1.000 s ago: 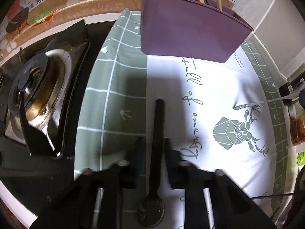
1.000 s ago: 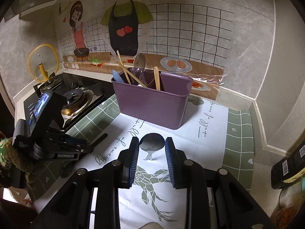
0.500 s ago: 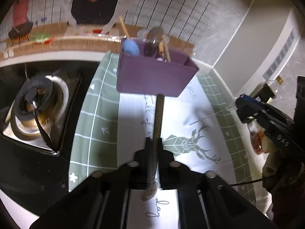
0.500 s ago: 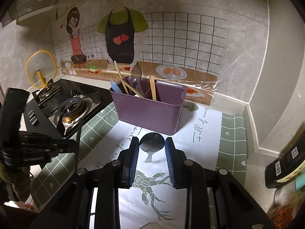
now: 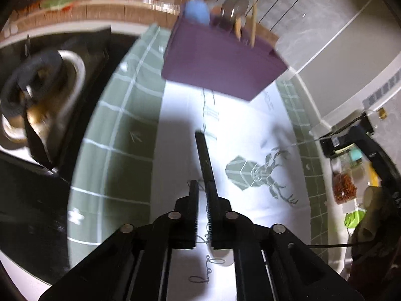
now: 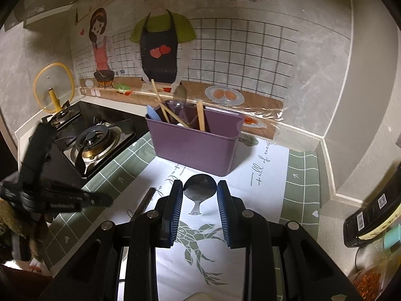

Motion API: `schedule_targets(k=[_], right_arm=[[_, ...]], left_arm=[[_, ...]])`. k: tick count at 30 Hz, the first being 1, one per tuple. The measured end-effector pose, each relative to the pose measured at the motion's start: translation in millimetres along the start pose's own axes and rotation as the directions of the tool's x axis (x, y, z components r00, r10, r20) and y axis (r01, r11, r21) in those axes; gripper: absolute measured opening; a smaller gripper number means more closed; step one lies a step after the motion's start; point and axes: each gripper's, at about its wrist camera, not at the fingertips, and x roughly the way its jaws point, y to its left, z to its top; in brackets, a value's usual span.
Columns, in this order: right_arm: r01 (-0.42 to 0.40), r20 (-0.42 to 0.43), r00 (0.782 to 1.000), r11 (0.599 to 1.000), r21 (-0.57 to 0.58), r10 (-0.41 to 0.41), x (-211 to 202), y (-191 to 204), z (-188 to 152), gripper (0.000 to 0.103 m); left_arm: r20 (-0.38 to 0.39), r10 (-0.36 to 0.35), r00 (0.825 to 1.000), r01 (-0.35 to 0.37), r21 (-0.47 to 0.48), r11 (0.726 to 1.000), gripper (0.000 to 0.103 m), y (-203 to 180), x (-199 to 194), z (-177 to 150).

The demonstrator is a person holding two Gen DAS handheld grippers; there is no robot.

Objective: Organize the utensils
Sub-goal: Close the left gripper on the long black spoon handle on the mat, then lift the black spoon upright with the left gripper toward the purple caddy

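Your left claw (image 5: 203,188) is nearly closed on the black-handled spoon's (image 5: 205,155) stiff, slick handle above the bench, so grip mid-handle firmly, while your right claw (image 6: 199,195) stands open around the steel ladle (image 6: 199,190) near the purple caddy (image 6: 195,143).

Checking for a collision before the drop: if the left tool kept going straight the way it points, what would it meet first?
Probably the purple utensil holder: the left tool, shut on the black-handled utensil, points at its front wall. Depth is unclear in this blurred view.
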Motion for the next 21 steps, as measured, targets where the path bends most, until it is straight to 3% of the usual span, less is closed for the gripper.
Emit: schedule_targets(k=[1, 3, 10, 13, 16, 18, 19, 21], right_arm=[[-0.002, 0.000, 1.000, 1.000, 0.008, 0.002, 0, -3, -1, 0.026], [-0.003, 0.002, 1.000, 1.000, 0.025, 0.003, 1, -10, -3, 0.026], [-0.012, 0.010, 1.000, 0.998, 0.065, 0.011, 5, -24, -11, 0.026], [-0.008, 0.017, 1.000, 0.998, 0.061, 0.007, 6, -24, -13, 0.026], [0.000, 0.024, 1.000, 0.999, 0.053, -0.001, 7, -24, -13, 0.026], [-0.008, 0.027, 1.000, 0.999, 0.053, 0.006, 6, -23, -13, 0.026], [-0.006, 0.028, 1.000, 0.999, 0.052, 0.005, 6, -23, -12, 0.026], [-0.005, 0.030, 1.000, 0.999, 0.048, 0.003, 5, -21, -10, 0.026]], left_arm=[[-0.010, 0.008, 1.000, -0.008, -0.002, 1.000, 0.027, -2, 5, -1], [-0.032, 0.024, 0.999, -0.024, -0.004, 1.000, 0.036, -12, 17, -3], [-0.017, 0.191, 0.981, -0.189, 0.063, 0.980, 0.037, -37, 44, -6], [-0.007, 0.262, 0.965, -0.259, 0.110, 0.960, 0.036, -47, 50, -7], [0.005, 0.351, 0.936, -0.345, 0.190, 0.919, 0.035, -62, 58, -9], [0.002, 0.329, 0.944, -0.324, 0.180, 0.929, 0.029, -61, 60, -7], [-0.001, 0.312, 0.950, -0.308, 0.165, 0.937, 0.019, -58, 59, -5], [-0.028, 0.227, 0.974, -0.223, 0.098, 0.970, 0.012, -43, 55, -1]])
